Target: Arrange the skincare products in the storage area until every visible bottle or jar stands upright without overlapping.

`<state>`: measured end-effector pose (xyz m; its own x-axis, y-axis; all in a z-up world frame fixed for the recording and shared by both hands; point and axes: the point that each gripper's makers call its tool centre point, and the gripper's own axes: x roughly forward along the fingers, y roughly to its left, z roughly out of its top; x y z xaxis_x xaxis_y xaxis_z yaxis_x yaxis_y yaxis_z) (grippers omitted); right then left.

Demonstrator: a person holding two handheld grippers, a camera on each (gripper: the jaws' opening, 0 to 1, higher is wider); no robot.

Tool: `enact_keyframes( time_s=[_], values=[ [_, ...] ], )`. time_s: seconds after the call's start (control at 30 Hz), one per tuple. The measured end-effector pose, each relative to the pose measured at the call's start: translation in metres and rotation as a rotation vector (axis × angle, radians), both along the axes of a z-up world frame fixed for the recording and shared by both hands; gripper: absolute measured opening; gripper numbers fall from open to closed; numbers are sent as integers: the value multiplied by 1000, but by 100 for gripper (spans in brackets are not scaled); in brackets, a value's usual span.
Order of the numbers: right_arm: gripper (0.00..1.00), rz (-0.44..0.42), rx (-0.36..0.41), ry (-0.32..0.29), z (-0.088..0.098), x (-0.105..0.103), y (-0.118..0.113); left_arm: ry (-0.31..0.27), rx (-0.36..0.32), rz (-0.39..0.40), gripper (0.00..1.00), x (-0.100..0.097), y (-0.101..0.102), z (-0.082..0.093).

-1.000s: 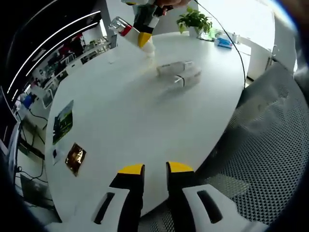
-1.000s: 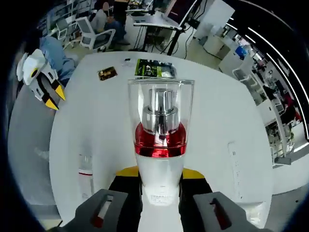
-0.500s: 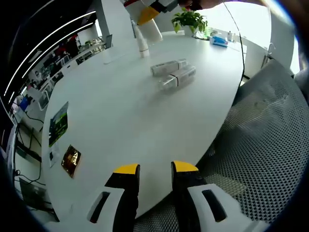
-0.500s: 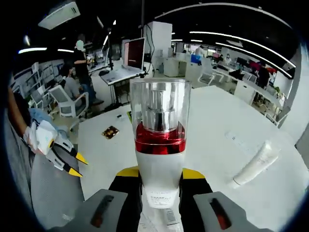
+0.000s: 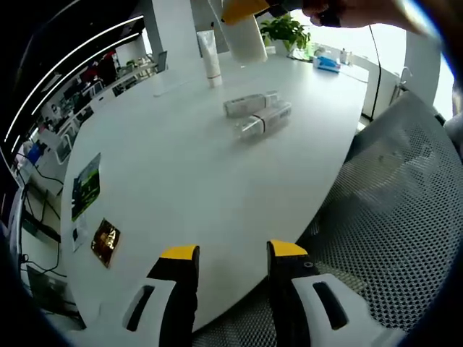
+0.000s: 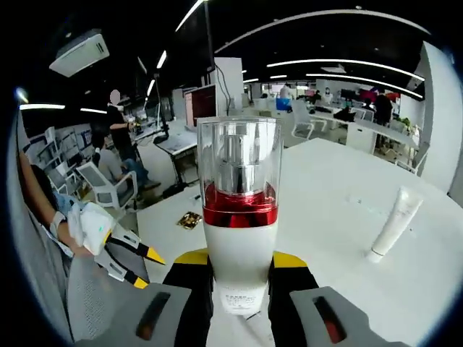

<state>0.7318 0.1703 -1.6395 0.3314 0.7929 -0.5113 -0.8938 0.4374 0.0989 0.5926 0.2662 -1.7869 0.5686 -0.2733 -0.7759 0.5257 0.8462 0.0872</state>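
Observation:
My right gripper (image 6: 240, 262) is shut on a pump bottle (image 6: 239, 210) with a white body, a red band and a clear cap, held upright above the white table (image 6: 340, 210). The same bottle (image 5: 247, 36) hangs at the top of the left gripper view, in the right gripper (image 5: 244, 9) held by a hand. A white tube (image 5: 210, 54) stands on its cap at the far side, also the tube (image 6: 394, 223). Two clear bottles (image 5: 255, 112) lie side by side on the table (image 5: 181, 166). My left gripper (image 5: 233, 253) is open over the near table edge, also the left gripper (image 6: 123, 249).
A green leaflet (image 5: 85, 186) and a gold card (image 5: 106, 235) lie at the table's left end. A potted plant (image 5: 286, 29) and a blue item (image 5: 327, 63) sit at the far end. A mesh chair (image 5: 391, 217) stands right of the table. People and desks fill the office behind.
The right gripper has lifted the pump bottle higher and levelled it, away from the standing tube. My left jaws have spread wider apart.

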Motion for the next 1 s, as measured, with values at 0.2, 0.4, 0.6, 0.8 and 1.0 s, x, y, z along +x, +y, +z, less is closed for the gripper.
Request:
enact_keyframes(
  time_s=[0.2,0.4,0.6,0.8,1.0],
  values=[
    [23,-20,40,7,5,-11,-5,-42,-29,7,39,6,-2,10],
    [23,-35,69,12,10,-21,-13,-20,-46,10,42,5,-5,10],
    [23,-45,74,-9,20,-23,-22,-88,-116,25,50,14,-7,34],
    [23,-53,117,-14,29,-27,-20,-226,-256,46,56,41,-27,82],
    [23,-19,118,-9,28,-40,-1,-329,-374,-25,53,47,-64,110]
  ],
)
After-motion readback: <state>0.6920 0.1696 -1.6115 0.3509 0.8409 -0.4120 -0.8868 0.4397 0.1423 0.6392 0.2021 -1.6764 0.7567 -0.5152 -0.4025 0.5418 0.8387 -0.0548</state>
